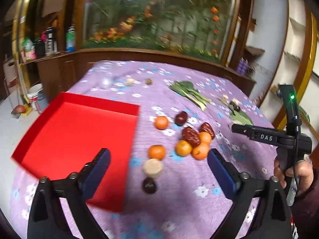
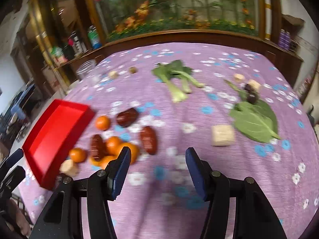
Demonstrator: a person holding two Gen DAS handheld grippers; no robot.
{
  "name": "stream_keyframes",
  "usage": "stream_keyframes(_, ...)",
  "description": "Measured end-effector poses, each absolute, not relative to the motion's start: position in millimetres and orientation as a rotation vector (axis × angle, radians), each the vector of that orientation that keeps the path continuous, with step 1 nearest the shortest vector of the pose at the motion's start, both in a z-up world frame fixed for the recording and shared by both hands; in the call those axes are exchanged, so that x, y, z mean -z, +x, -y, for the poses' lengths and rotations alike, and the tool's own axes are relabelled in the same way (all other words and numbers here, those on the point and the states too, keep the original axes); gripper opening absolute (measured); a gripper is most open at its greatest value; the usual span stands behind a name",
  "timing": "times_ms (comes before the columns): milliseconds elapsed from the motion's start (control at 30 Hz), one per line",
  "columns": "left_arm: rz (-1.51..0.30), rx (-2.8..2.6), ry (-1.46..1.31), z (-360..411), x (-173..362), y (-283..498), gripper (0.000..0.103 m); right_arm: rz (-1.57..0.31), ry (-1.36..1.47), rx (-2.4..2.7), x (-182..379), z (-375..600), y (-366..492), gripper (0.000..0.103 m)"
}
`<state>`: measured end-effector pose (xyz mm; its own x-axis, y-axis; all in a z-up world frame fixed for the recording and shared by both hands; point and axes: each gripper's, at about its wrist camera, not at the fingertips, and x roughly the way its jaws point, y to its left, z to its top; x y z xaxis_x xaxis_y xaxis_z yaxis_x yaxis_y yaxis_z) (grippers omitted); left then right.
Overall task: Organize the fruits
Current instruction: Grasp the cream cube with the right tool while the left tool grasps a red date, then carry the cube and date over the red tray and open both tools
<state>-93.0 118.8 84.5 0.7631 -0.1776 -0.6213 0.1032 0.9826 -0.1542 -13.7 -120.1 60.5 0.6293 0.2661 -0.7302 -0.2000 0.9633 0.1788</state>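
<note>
Left hand-held gripper (image 1: 158, 159) released, jaws wide apart, nothing between, hovering over surface (image 1: 179, 199). Right hand-held gripper (image 2: 157, 159) likewise released, holding nothing. Beyond left fingers: dark fruit (image 1: 149, 185), pale round piece (image 1: 153, 167), then cluster of oranges (image 1: 183, 147) and red dates (image 1: 191, 136) just right of red tray (image 1: 75, 131). Farther back: bok choy (image 2: 175, 79), green leaf (image 2: 255, 119).

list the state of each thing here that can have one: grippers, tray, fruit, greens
left gripper: open, holding nothing
right gripper: open, holding nothing
shallow red rectangular tray: empty
small orange mandarins: loose on the cloth, outside the tray
wrinkled dark red dates: loose among the mandarins
green leafy stalks: lying flat, uncut
</note>
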Motion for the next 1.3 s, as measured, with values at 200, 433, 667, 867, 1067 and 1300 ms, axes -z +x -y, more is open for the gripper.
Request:
stream_keyframes(200,-0.777,0.208,-0.159,-90,-70,-38,0.09,-0.835,0.124,-0.184,-51,165,1,0.061)
stream_keyframes(433,-0.828,0.229,-0.12,-63,-51,-8,0.09,-0.854,0.099,-0.144,-33,180,22,0.061)
stream_keyframes(667,-0.877,0.244,-0.078,-51,-36,5,0.039,-0.878,0.098,-0.145,-15,179,43,0.061)
stream_keyframes(867,-0.865,0.239,-0.105,-57,-35,2,0.034,-0.89,0.088,-0.143,-7,175,48,0.033)
stream_keyframes(1067,-0.812,0.218,-0.115,-67,-52,-18,0.033,-0.877,0.132,-0.151,-16,180,36,0.032)
stream_keyframes(1300,-0.743,0.155,-0.156,-99,-73,-51,0.032,-0.835,0.118,-0.206,-42,156,8,0.032)
